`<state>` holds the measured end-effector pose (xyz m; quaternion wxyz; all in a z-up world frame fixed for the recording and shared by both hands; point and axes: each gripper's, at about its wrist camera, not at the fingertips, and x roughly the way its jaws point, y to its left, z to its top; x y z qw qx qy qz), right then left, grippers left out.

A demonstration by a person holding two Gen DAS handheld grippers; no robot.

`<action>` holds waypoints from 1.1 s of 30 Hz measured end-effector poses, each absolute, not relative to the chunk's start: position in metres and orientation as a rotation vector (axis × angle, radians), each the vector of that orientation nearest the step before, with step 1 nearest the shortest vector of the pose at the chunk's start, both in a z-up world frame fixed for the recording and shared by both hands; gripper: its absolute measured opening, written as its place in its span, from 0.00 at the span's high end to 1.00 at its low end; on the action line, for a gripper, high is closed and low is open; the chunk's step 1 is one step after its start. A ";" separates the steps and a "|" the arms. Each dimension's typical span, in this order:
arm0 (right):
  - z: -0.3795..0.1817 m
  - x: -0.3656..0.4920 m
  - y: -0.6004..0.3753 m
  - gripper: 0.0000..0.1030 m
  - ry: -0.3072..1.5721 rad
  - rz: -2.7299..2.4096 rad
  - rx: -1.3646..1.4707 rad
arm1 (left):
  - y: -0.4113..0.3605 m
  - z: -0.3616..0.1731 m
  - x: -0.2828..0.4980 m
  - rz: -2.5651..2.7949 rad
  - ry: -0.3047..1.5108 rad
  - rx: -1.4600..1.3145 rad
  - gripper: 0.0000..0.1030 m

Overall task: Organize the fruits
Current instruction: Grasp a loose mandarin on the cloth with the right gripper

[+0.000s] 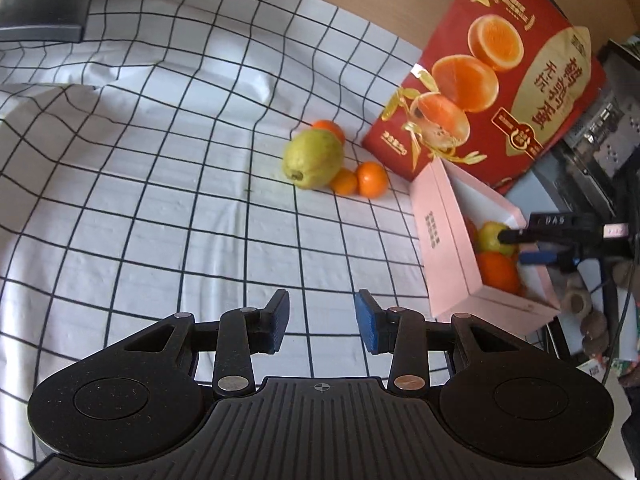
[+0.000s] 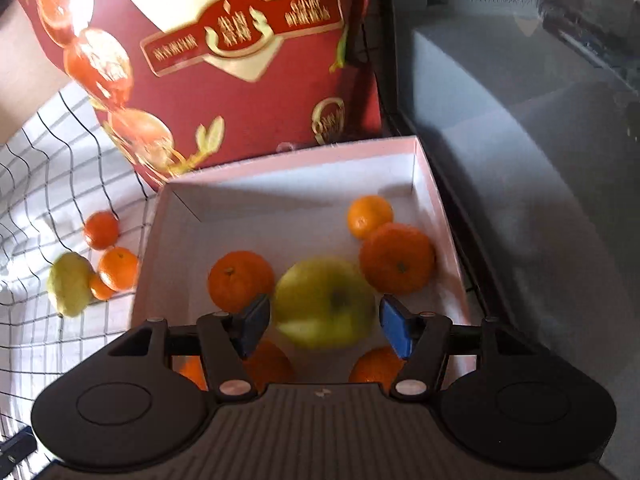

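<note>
A pink box (image 1: 434, 236) stands at the right on the checked cloth; its rim (image 2: 288, 156) also shows in the right wrist view. Inside lie a yellow-green pear (image 2: 324, 302) and several mandarins (image 2: 396, 258). My right gripper (image 2: 324, 322) is open, its fingers either side of the pear with a gap on the right; it shows over the box in the left wrist view (image 1: 516, 246). On the cloth lie a green pear (image 1: 314, 158) and three mandarins (image 1: 372, 179). My left gripper (image 1: 322, 320) is open and empty above the cloth, short of that pile.
A tall red gift box (image 1: 492, 80) printed with oranges stands behind the pink box. A dark object (image 1: 40, 0) sits at the far left corner. Grey equipment and cables (image 1: 592, 128) lie beyond the table's right edge.
</note>
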<state>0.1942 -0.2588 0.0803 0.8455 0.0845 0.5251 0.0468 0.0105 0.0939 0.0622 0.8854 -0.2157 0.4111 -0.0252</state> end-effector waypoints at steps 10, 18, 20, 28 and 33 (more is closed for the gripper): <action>0.122 0.177 -0.168 0.40 0.932 0.281 -0.004 | 0.122 0.059 -0.016 0.048 0.851 -0.429 0.61; 0.089 0.202 -0.059 0.41 0.975 0.463 -0.330 | 0.148 0.065 -0.049 0.075 0.833 -0.440 0.61; 0.080 0.216 -0.050 0.41 0.974 0.439 -0.384 | 0.156 0.065 -0.058 0.091 0.833 -0.462 0.61; 0.062 0.264 -0.058 0.50 1.139 0.394 -0.116 | 0.167 0.059 -0.060 0.131 0.833 -0.505 0.61; 0.071 0.233 -0.051 0.71 1.128 0.477 -0.143 | 0.153 0.052 -0.050 0.083 0.853 -0.494 0.61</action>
